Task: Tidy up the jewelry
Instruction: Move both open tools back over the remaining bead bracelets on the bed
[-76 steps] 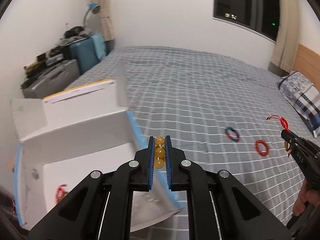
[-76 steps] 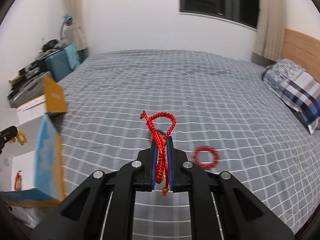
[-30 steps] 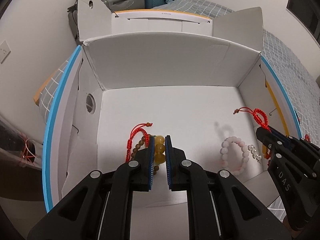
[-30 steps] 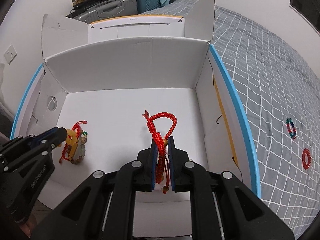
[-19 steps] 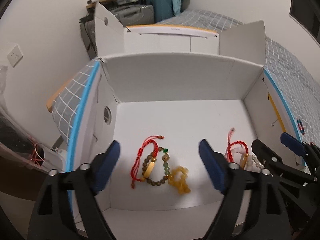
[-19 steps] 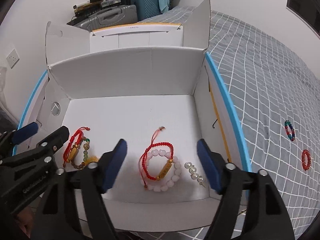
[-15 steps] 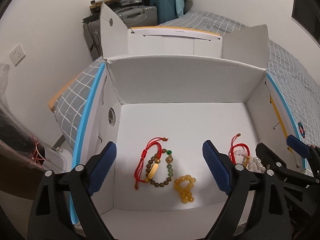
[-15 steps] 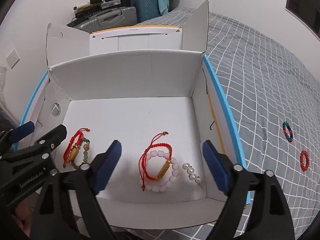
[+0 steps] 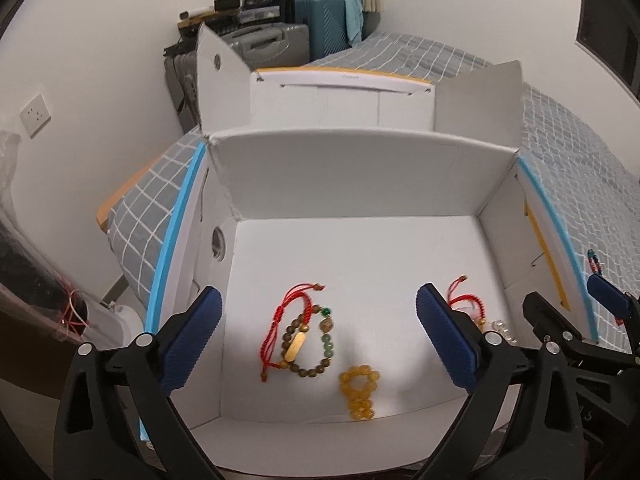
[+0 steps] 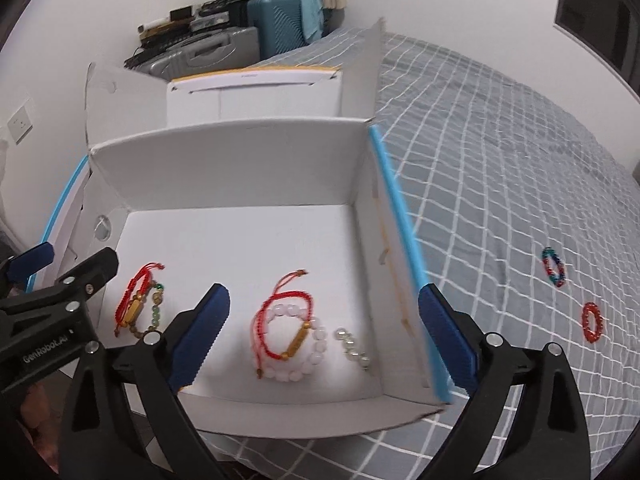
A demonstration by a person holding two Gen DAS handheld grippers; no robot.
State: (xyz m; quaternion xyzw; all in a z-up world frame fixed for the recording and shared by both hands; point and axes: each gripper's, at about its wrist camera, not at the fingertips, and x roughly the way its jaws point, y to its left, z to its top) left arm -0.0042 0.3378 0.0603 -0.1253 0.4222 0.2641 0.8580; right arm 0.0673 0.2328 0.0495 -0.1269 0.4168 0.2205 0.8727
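Both claws hang over the white box (image 10: pixel 248 168), jaws spread wide and holding nothing. Two bracelets lie out on the grey checked bed (image 10: pixel 500 184): the blue-and-red beaded bracelet (image 10: pixel 553 267) and the red beaded bracelet (image 10: pixel 593 321), both at the right edge of the right wrist frame, well apart from the box. They lie off to the right of the right claw (image 10: pixel 322 334), beyond the box's blue-edged wall, so the right claw looks the nearer one for the next pick; from the left claw (image 9: pixel 318 338) only a sliver of the blue-and-red one shows at the far right. In the box's lower part rest the amber bead bracelet (image 9: pixel 359 390), the brown-and-green bead bracelet (image 9: pixel 310 342) with a red cord bracelet (image 9: pixel 286 320), and the pink bead bracelet (image 10: pixel 298 350) with another red cord. The right claw points down into the box and, by my reckoning, needs to swing right.
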